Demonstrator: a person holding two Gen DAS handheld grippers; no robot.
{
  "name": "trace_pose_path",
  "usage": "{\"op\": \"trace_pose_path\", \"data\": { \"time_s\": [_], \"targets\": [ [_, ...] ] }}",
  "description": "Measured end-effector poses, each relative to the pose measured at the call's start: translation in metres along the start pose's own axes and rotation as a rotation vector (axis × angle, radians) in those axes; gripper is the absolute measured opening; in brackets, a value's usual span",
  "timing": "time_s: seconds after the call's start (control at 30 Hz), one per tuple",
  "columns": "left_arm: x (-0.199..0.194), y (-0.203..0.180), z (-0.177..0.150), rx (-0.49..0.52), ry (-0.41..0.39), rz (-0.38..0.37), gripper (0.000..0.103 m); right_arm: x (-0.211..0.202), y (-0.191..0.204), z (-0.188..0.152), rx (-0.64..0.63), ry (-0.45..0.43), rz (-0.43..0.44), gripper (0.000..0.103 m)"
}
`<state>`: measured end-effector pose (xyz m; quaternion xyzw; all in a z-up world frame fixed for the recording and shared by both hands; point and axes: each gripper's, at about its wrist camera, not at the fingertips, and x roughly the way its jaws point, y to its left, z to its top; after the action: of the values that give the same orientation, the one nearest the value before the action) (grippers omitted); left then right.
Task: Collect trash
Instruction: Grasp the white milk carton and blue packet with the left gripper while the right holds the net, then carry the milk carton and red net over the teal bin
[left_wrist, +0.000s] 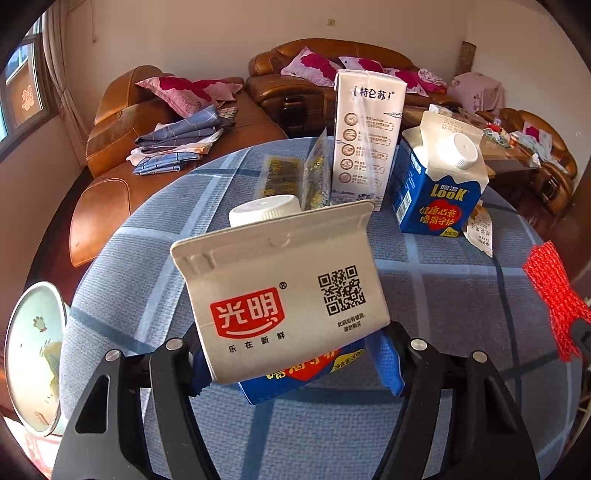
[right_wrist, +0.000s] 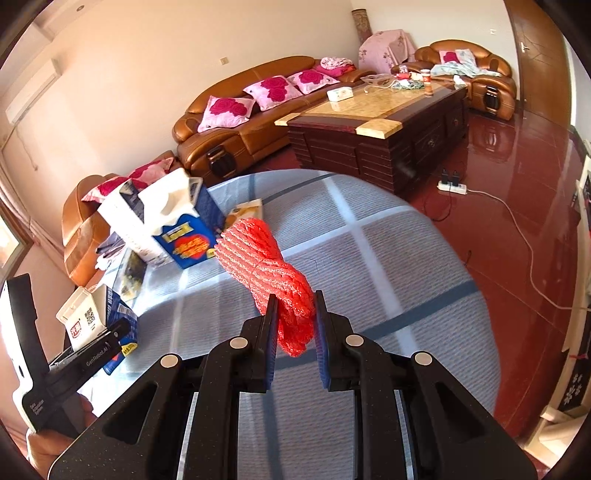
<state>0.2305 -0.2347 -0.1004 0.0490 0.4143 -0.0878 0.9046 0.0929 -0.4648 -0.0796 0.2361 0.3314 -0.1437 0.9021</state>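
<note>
Left gripper (left_wrist: 295, 365) clenched a milk carton (left_wrist: 284, 295), held upright above the table (left_wrist: 461, 295). Right gripper (right_wrist: 295, 332) grasped red foam netting (right_wrist: 266, 266), its long axis pointing away.

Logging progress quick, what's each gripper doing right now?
Left gripper: shut on the blue-and-white carton.
Right gripper: shut on the red foam net.

Three cartons (left_wrist: 291, 295), two sachets (left_wrist: 277, 177), one red net (right_wrist: 266, 273).

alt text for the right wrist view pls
The right gripper pinches a crumpled red foam net above a round table with a blue checked cloth. At left, the left gripper holds a blue-and-white carton; another carton stands behind.
</note>
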Motion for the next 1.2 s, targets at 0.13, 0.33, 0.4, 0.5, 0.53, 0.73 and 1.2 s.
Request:
{"op": "trace_pose_path", "data": {
  "time_s": [0.13, 0.33, 0.4, 0.5, 0.53, 0.73, 1.2],
  "targets": [
    [-0.014, 0.017, -0.008, 0.001, -0.022, 0.005, 0.065, -0.007, 0.019, -0.010, -0.021, -0.002, 0.015, 0.019],
    [-0.031, 0.032, -0.015, -0.009, -0.047, -0.014, 0.065, -0.015, 0.041, -0.023, -0.042, -0.002, 0.029, 0.019],
    [-0.034, 0.035, -0.018, -0.010, -0.049, -0.018, 0.065, -0.017, 0.046, -0.027, -0.047, 0.000, 0.033, 0.019],
    [-0.039, 0.038, -0.024, -0.010, -0.049, -0.029, 0.065, -0.019, 0.052, -0.033, -0.049, 0.001, 0.040, 0.019],
    [-0.040, 0.036, -0.025, -0.009, -0.051, -0.032, 0.065, -0.021, 0.054, -0.034, -0.050, 0.001, 0.042, 0.019],
    [-0.050, 0.044, -0.032, -0.002, -0.060, -0.058, 0.065, -0.028, 0.064, -0.041, -0.056, -0.007, 0.052, 0.019],
    [-0.070, 0.075, -0.049, -0.022, -0.076, -0.068, 0.065, -0.037, 0.093, -0.061, -0.081, -0.002, 0.078, 0.019]
  ]
}}
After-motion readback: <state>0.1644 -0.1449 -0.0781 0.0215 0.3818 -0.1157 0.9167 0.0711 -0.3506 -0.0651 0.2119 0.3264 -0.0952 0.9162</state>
